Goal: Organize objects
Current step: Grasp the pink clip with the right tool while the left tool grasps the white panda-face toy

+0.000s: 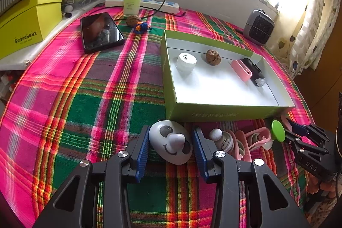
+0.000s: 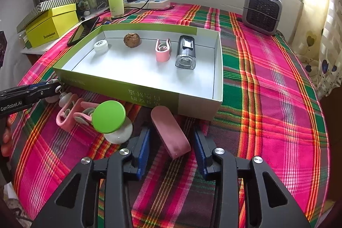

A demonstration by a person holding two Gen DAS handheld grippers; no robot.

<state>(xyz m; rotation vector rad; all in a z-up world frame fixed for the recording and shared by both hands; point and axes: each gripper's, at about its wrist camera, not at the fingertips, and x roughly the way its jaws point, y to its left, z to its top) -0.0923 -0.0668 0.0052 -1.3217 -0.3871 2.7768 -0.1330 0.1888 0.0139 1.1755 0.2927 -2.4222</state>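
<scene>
Panda-face egg toy (image 1: pixel 170 141) lay on the plaid surface (image 1: pixel 89 99) just outside the green tray's (image 1: pixel 224 113) near wall, btwn the left tool's (image 1: pixel 171 150) wide-open blue pads, not gripped. Right tool (image 2: pixel 171 146) was also open, w/ a pink oblong case (image 2: pixel 170 131) btwn its pads, not clamped. Inside tray: white cap (image 2: pixel 100 46), walnut (image 2: pixel 131 40), pink clip (image 2: pixel 162 50), black light (image 2: pixel 186 52). Green disc (image 2: pixel 108 116) & pink clips (image 2: pixel 70 115) sat by the tray's near-left corner.
</scene>
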